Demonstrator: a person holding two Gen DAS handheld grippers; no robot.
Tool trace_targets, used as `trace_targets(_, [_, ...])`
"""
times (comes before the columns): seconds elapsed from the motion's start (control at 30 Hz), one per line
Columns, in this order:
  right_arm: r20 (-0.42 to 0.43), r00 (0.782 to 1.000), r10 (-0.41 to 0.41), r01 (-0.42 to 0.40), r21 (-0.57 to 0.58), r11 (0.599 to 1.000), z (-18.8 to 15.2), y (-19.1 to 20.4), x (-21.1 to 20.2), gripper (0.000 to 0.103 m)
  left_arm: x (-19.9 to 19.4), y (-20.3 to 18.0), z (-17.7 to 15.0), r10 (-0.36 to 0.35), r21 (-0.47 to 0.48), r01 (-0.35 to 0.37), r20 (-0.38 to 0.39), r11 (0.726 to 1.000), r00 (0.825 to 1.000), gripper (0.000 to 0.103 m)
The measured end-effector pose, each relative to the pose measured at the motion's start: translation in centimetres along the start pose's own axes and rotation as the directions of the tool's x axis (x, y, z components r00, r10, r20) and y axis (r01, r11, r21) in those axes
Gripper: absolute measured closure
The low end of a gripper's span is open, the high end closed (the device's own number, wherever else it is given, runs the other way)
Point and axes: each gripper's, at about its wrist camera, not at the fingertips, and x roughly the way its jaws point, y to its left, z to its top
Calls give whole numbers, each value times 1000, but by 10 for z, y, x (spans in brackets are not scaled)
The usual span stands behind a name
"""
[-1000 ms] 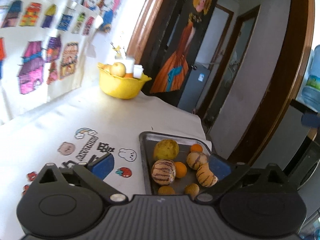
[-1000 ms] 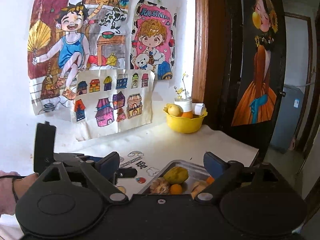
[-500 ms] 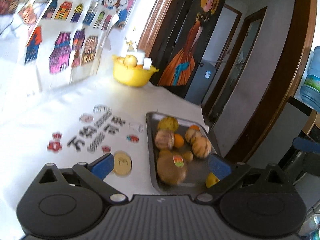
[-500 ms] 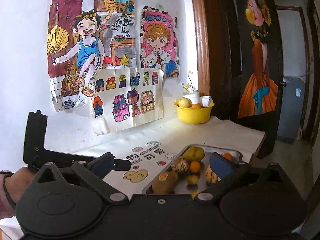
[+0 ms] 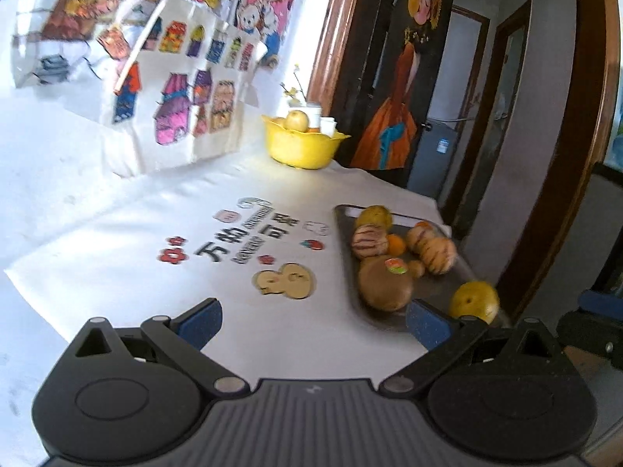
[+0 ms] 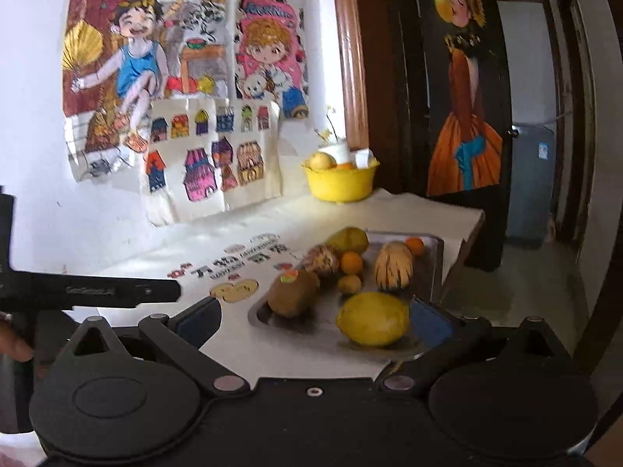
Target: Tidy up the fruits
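While fruit sits on tray [image 6: 436, 260] | L gripper [image 5: 313, 321] & R gripper [image 6: 315, 321] jaws apart, prob. empty

Metal tray [image 6: 435, 268] seen with dull grey, faintly reflective finish. Yellow bowl [image 6: 340, 185] moulded in smooth glossy plastic. Table covered by white matt cloth [image 5: 128, 241] with printed motifs. Lemon [image 6: 372, 323] finely pitted, slightly glossy; kiwi [image 6: 293, 299] rough, matt brown. Wall drawings [image 6: 212, 155] done on creased paper. Door frame [image 6: 350, 58] finished in polished wood.
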Motion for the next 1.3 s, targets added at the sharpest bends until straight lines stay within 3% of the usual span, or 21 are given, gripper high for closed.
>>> trace_targets(0.17, [-12, 999, -30, 30, 3, 1000, -12, 4, 7, 1, -6, 7, -13, 42, 24, -42, 25, 999, 999, 1])
trace_targets(1.3, [-33, 999, -24, 23, -9, 1000, -17, 14, 22, 1, -6, 22, -24, 70, 10, -70, -3, 997, 998, 1])
